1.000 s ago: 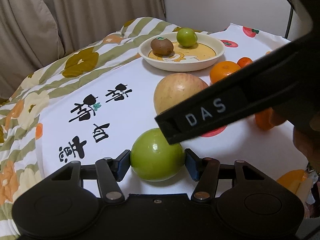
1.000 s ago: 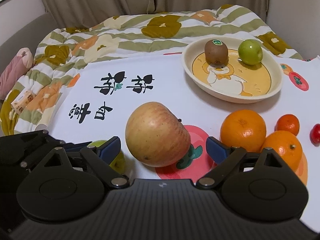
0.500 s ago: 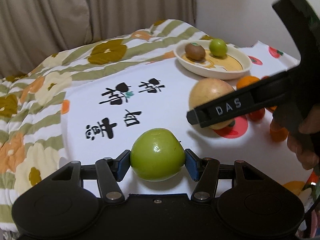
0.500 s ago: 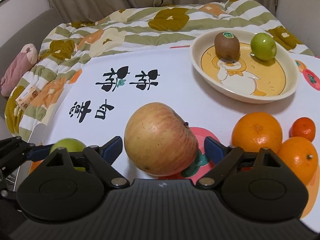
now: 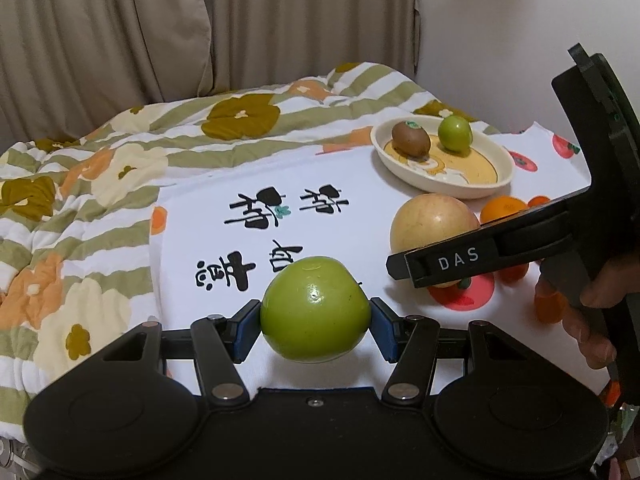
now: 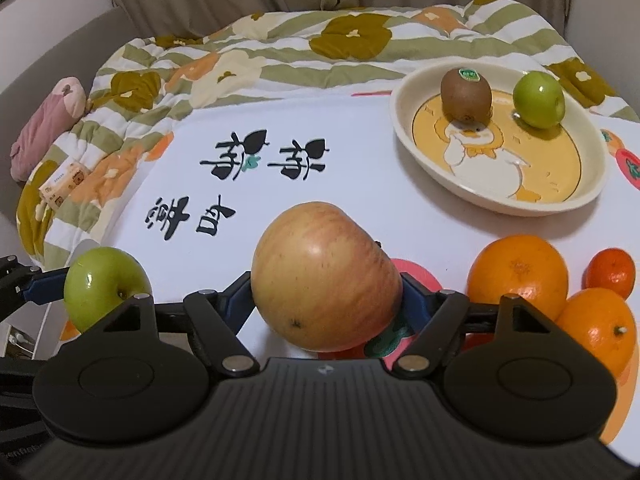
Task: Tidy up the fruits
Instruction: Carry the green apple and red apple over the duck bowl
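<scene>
With the plate [image 6: 596, 184] lying far right on the white cloth [image 6: 360, 184], the right gripper [image 6: 326, 300], clamped on the big apple [image 6: 324, 276], should lift clear before crossing, while the left gripper [image 5: 315, 322], pinching the green apple [image 5: 315, 314] near left, waits its turn.

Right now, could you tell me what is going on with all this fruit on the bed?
A person is sorting fruit with a handheld gripper in each hand. The left gripper is clamped on a green apple, and the right gripper is closed on a big yellow-red apple. The duck plate already holds a kiwi and a small green apple. Three oranges wait on the white cloth.
</scene>
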A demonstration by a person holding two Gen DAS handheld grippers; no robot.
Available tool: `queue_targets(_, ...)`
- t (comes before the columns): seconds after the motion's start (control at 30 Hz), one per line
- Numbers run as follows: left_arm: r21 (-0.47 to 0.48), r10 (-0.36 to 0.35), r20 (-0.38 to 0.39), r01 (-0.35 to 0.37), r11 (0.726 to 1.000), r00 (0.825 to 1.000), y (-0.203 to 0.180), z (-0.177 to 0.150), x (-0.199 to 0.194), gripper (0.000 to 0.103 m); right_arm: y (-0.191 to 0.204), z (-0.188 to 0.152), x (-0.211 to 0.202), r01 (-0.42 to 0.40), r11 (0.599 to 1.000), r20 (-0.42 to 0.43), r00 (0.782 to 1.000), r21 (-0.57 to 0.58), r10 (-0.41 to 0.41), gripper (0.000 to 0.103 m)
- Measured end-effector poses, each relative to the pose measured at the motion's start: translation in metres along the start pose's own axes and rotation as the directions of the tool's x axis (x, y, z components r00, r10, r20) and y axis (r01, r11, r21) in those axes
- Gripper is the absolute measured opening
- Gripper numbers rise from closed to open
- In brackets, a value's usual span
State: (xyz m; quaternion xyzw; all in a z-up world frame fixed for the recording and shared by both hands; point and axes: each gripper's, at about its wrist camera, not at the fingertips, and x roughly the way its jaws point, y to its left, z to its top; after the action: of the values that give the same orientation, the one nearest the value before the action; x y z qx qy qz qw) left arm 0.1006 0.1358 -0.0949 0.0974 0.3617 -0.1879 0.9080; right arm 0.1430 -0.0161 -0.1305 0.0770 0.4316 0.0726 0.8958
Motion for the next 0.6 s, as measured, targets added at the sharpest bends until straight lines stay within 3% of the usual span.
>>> queue_targets(0.6,-0.068,0.075,0.056,-0.072,0.995,0.996,-0.028,0.032,-0.036,0.062,-0.024,0.022,-0.067,-0.063,0.997,0.083,0.994,-0.052,0.067,0.089)
